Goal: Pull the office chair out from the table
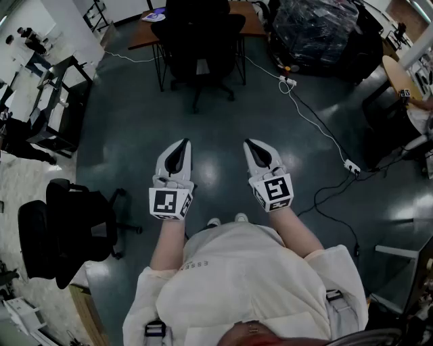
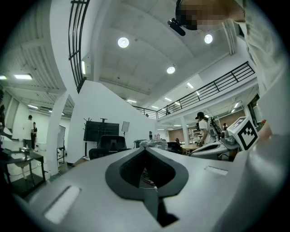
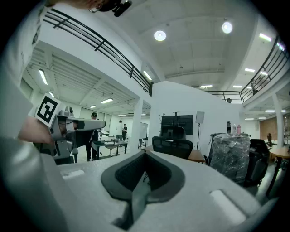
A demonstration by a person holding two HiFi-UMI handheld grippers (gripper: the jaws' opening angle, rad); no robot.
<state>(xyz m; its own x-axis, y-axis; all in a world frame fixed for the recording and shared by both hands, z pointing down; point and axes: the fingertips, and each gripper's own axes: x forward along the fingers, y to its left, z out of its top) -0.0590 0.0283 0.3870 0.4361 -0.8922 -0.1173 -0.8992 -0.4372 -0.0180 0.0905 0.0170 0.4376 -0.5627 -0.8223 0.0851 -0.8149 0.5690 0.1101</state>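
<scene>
Two shut grippers, chair far ahead

Close to the person, the left gripper (image 1: pixel 181 143) and the right gripper (image 1: pixel 252 143) are held side by side over the dark floor (image 1: pixel 128 128). Both have their jaws shut tight with nothing in them. Far ahead, the black office chair (image 1: pixel 199 40) sits pushed in at the brown table (image 1: pixel 252 19), well apart from both grippers.
</scene>
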